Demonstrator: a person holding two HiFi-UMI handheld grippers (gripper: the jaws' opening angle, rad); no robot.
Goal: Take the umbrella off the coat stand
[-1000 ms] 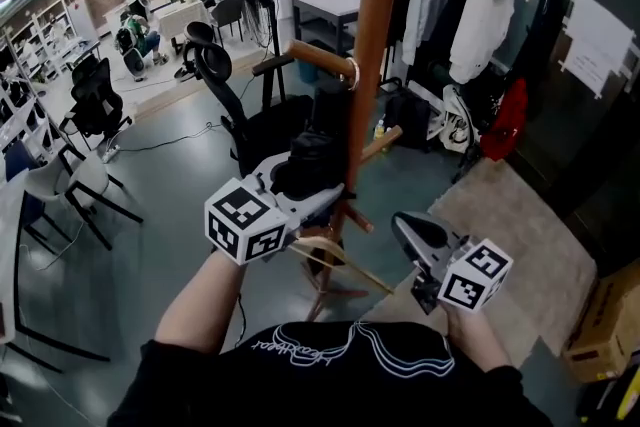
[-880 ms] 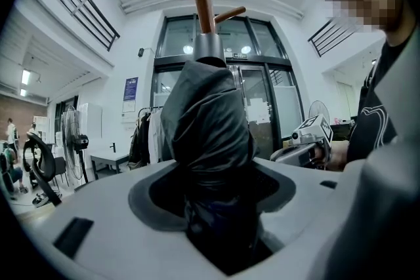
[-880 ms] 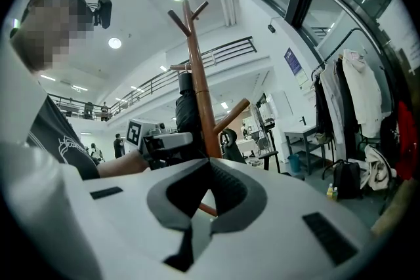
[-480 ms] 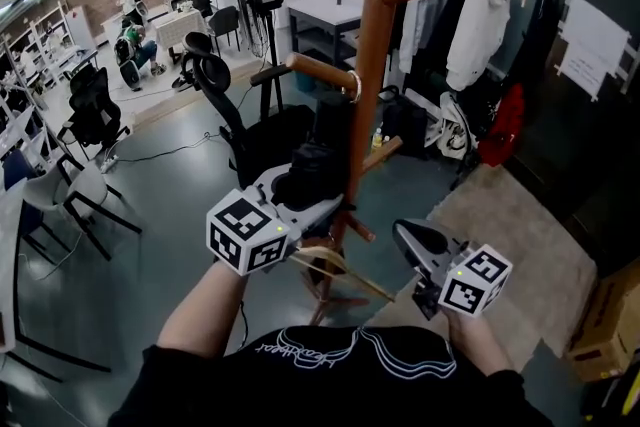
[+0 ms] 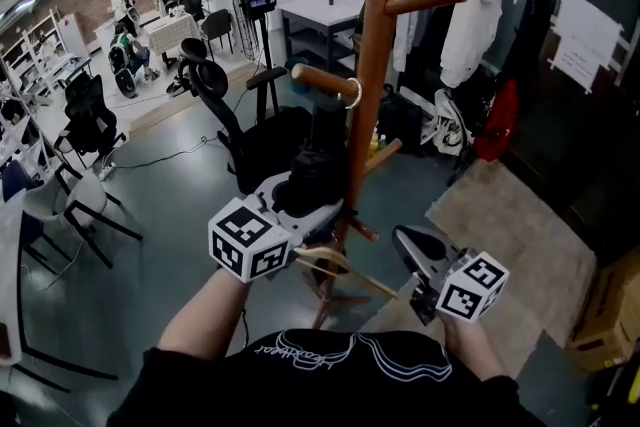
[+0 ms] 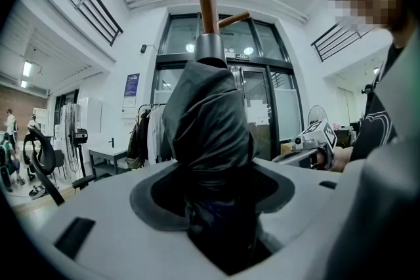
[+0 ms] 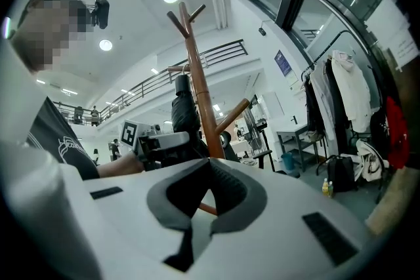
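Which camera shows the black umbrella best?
The left gripper view: the umbrella fills the middle, clamped in the left tongs. The head view shows it smaller, dark against the coat stand pole. The right gripper view shows only a dark strip beside the pole.

Head view looks down, both gripper views seemingly upward; all share coat stand (image 5: pixel 372 65).

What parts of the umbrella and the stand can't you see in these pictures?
1. Umbrella, lower end: in the head view, hidden by the left gripper clamped on it.
2. How the umbrella hangs on its peg: too small in the head view, and covered by the umbrella itself in the left gripper view.
3. Stand, top: cut off by the head view's upper edge.
4. Stand's foot: in the right gripper view, hidden behind the right gripper.
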